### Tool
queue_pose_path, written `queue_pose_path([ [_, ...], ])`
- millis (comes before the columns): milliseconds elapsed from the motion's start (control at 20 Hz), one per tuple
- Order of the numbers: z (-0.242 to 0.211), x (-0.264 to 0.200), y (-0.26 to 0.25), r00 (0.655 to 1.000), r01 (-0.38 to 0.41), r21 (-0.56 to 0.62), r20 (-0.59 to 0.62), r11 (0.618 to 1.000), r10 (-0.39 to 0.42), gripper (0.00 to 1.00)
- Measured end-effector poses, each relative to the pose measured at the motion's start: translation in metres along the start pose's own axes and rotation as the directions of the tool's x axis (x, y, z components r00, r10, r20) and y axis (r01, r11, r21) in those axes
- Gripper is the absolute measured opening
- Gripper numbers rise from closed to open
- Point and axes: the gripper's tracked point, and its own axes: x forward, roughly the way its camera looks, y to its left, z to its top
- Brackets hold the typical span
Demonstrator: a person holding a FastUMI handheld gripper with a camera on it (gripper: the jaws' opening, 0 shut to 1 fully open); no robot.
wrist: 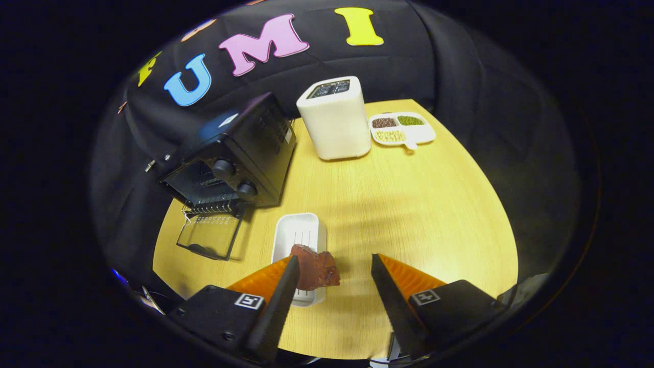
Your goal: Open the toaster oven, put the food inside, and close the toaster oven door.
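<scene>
A black toaster oven [232, 153] stands on the wooden table [409, 204] at the far left, its glass door [209, 236] folded down flat in front of it. A reddish-brown chunk of food [317, 269] rests on the near end of a white rectangular tray [296, 235], just right of the oven door. My gripper [334, 266] is open above the table. The food lies just inside the left fingertip [291, 271], and the right fingertip [380, 268] is well apart from it. Neither finger presses on the food.
A tall white appliance [336, 118] stands at the back of the table, to the right of the oven. Beside it sits a white divided dish [402, 129] holding beans and grains. Bare tabletop stretches ahead of the right finger.
</scene>
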Motion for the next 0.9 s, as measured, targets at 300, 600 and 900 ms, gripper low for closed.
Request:
queue_pose_path([
  [300, -0.01, 0.024, 0.014, 0.984, -0.136, 0.16, -0.093, 0.978, 0.152, 0.41],
  [600, 0.003, 0.012, 0.02, 0.986, -0.161, 0.161, -0.023, 0.974, 0.167, 0.13],
  [900, 0.033, -0.024, 0.036, 0.985, -0.142, 0.126, 0.113, 0.982, 0.128, 0.13],
])
